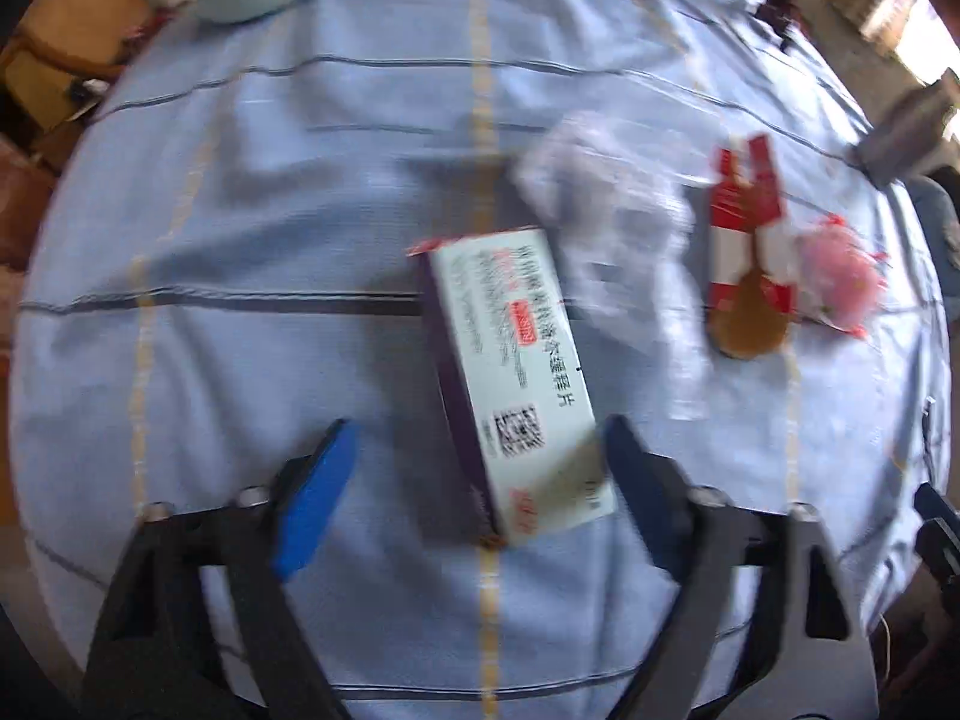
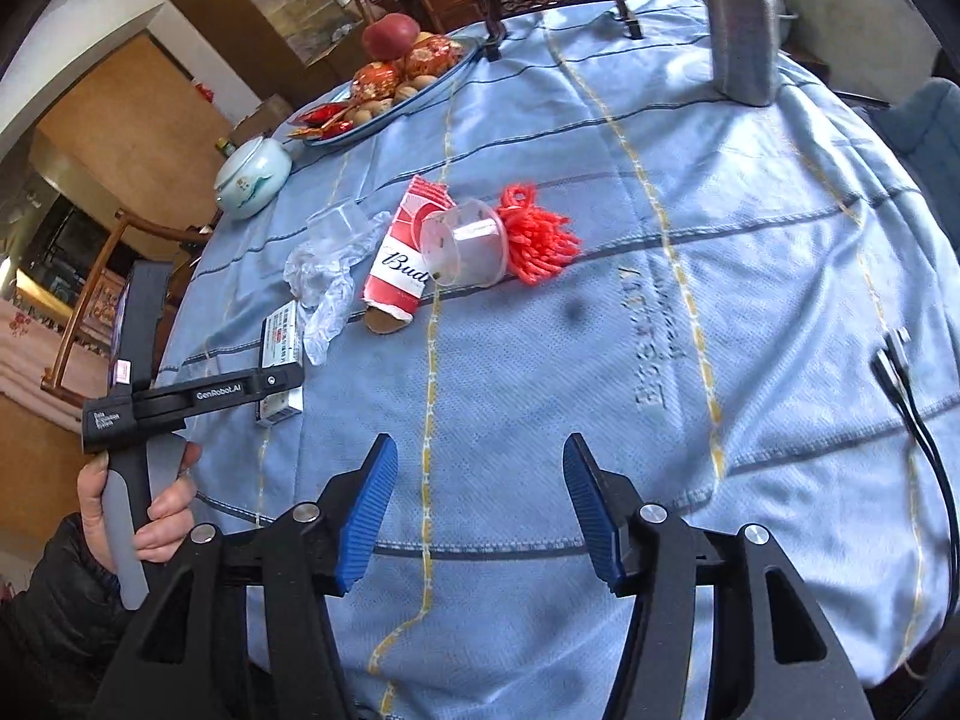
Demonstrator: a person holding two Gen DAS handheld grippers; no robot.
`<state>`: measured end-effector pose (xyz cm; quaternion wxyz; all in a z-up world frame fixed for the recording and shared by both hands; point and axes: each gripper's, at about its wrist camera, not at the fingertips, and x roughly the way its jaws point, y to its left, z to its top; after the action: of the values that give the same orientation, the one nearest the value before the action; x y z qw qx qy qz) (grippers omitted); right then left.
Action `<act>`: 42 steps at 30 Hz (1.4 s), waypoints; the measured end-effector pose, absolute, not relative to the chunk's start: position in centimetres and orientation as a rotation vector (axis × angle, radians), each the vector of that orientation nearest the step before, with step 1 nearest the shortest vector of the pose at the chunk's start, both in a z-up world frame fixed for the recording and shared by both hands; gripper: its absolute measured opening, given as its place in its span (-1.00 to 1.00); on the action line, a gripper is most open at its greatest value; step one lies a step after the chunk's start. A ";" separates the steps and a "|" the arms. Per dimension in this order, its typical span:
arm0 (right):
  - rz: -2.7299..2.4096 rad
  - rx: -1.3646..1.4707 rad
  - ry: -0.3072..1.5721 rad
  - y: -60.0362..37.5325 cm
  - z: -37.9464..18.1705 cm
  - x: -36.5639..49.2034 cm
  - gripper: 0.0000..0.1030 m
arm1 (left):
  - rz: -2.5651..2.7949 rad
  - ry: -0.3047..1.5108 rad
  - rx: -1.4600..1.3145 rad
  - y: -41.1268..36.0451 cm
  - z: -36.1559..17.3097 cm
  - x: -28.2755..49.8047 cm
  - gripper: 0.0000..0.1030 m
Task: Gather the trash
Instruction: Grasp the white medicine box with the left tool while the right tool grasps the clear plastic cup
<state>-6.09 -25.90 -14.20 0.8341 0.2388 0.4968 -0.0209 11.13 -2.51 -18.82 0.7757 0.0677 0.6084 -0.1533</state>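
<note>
Your left gripper [image 1: 477,456] is spread wide around the white medicine box [image 1: 513,378] (nothing gripped), bare cloth to its left. Your right gripper [image 2: 480,504] gapes empty over open tablecloth [image 2: 750,312]; only its view shows the clear cup [image 2: 465,246] and fruit plate [image 2: 432,93].

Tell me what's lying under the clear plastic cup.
The clear plastic cup lies on its side, its open end resting over the red Budweiser carton; red yarn tassel sits against its base. Whatever the carton hides beneath cannot be seen, nor much through the cup's cloudy wall.
</note>
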 end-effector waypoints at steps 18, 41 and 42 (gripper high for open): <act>0.166 0.443 1.039 -22.8 -13.7 2.5 0.11 | -0.133 1.202 0.212 3.3 -16.3 11.6 0.47; 0.207 0.288 1.029 -20.1 -12.8 11.7 0.34 | -0.286 1.187 0.276 -0.3 -18.1 11.1 0.28; 0.200 0.271 1.030 -19.8 -12.9 12.5 0.36 | -0.277 1.189 0.264 0.0 -18.0 11.1 0.28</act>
<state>12.50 -19.75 -12.91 0.8566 0.1291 0.4904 0.0951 11.14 -0.02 -17.99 0.8111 0.1236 0.5567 -0.1298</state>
